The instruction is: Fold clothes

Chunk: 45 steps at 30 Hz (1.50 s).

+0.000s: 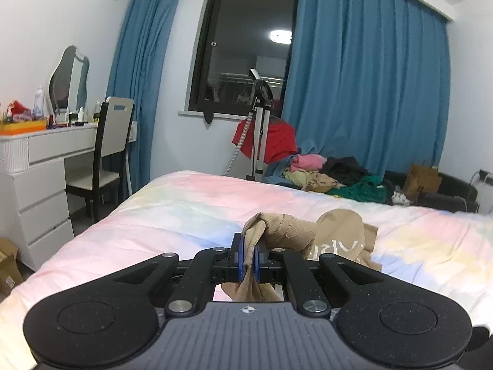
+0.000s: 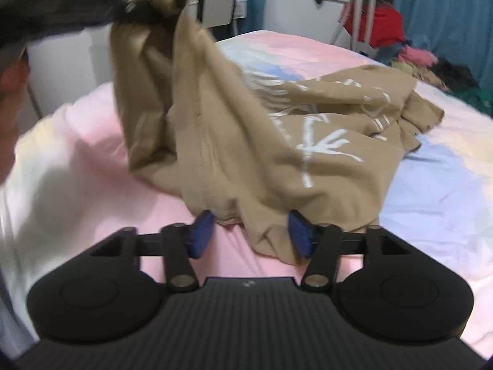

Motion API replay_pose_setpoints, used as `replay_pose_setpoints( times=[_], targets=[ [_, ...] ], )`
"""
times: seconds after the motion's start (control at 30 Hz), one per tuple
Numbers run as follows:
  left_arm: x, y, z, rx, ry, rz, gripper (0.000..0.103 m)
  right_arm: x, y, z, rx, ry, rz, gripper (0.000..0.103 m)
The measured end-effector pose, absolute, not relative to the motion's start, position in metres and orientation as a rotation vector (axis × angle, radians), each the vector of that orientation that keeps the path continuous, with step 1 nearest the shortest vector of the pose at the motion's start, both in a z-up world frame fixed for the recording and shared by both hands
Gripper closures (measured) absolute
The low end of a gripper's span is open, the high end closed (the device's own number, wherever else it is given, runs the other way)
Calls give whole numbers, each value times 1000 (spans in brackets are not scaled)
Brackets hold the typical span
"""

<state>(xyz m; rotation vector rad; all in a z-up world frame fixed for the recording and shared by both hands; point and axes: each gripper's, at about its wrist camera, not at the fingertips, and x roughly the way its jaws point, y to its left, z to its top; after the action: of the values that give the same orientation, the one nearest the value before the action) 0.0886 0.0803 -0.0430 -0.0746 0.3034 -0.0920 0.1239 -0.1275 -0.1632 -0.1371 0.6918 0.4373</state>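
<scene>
Tan shirt (image 2: 240, 129) hangs pinched in left gripper (image 1: 249, 257); right gripper (image 2: 251, 231), spread wide, should clamp the hem before spreading it over the bed (image 1: 154, 209).

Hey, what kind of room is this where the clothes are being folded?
Most likely a home bedroom: a bed with a pastel duvet, a white dressing table with a mirror, and blue curtains beside a dark window.
</scene>
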Motion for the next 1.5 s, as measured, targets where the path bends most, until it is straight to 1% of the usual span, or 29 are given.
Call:
replay_pose_setpoints(
  times=[0.03, 0.07, 0.1, 0.2, 0.3, 0.4, 0.5, 0.53, 0.57, 0.6, 0.63, 0.67, 0.73, 0.9, 0.93, 1.0, 1.03, 1.07, 1.17, 1.4, 1.5],
  targets=[
    [90, 79, -43, -68, 306, -93, 96, 125, -133, -162, -113, 695, 434, 74],
    [89, 78, -44, -67, 310, -95, 96, 123, -141, -159, -88, 691, 425, 86],
    [87, 75, -45, -67, 314, -97, 96, 120, -143, -156, -72, 677, 406, 89],
    [83, 71, -46, -76, 330, -122, 96, 118, -174, -139, 17, 620, 312, 93],
    [80, 64, -46, -76, 340, -144, 96, 120, -210, -127, 140, 576, 229, 93],
    [75, 57, -46, -64, 338, -152, 96, 122, -217, -128, 222, 568, 260, 92],
    [73, 56, -46, -72, 333, -144, 96, 116, -203, -130, 291, 556, 375, 90],
    [73, 58, -46, -78, 332, -139, 96, 114, -193, -130, 281, 560, 423, 86],
    [72, 59, -46, -81, 331, -132, 96, 112, -183, -130, 269, 563, 471, 73],
    [72, 60, -45, -85, 330, -126, 96, 110, -172, -130, 257, 566, 518, 64],
    [72, 61, -44, -89, 330, -120, 96, 107, -162, -130, 223, 555, 541, 44],
    [72, 62, -44, -94, 331, -116, 96, 104, -152, -132, 185, 545, 556, 35],
    [73, 64, -43, -105, 332, -112, 96, 101, -135, -139, 108, 552, 569, 37],
    [74, 63, -43, -98, 325, -103, 96, 112, -108, -166, -55, 622, 562, 38],
    [75, 63, -44, -98, 327, -102, 96, 113, -104, -171, -94, 626, 555, 38],
    [77, 64, -45, -100, 331, -95, 96, 114, -98, -175, -176, 607, 510, 59],
    [77, 64, -46, -101, 333, -91, 96, 114, -97, -176, -212, 597, 487, 78],
    [78, 65, -46, -102, 334, -87, 96, 114, -107, -169, -171, 581, 461, 83],
    [78, 68, -46, -120, 336, -84, 96, 112, -139, -145, -50, 534, 385, 87],
    [72, 65, -43, -189, 347, -223, 96, 106, -225, -98, 216, 429, 216, 88],
    [67, 52, -46, -174, 354, -317, 96, 116, -244, -105, 304, 488, 212, 86]
  ],
)
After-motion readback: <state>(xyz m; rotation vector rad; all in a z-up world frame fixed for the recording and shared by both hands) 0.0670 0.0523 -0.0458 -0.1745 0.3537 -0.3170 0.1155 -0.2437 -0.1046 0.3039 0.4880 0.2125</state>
